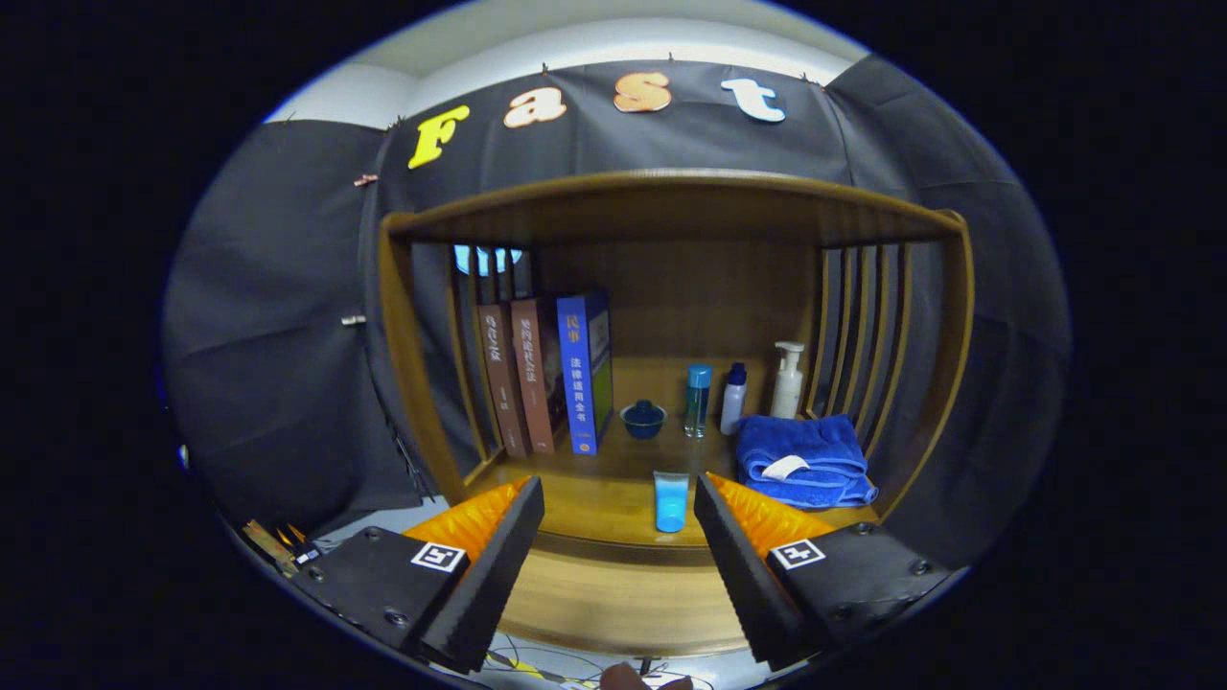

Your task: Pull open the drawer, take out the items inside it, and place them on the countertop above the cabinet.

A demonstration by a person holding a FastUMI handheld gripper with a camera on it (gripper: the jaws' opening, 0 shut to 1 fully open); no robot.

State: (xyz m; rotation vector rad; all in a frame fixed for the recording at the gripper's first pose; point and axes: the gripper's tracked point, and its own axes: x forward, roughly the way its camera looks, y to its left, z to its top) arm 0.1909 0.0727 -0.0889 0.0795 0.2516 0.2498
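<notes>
My gripper (618, 532) is spread wide with nothing between its fingers, held in front of the wooden cabinet (671, 206). Just beyond the fingertips, in the gap between them, a small blue tube (671, 500) stands upright on the countertop (594, 503) near its front edge. Behind the tube, a dark blue bowl (643, 419) sits toward the back, with three books (546, 374) standing to its left. To the right of the tube stand a clear bottle with a blue cap (698, 398), a small white bottle (733, 398) and a white pump bottle (788, 380). A folded blue towel (805, 460) lies just right of the tube, in front of those bottles. The cabinet's front panel (613, 599) below the countertop lies between my fingers; I cannot tell whether it is the drawer.
</notes>
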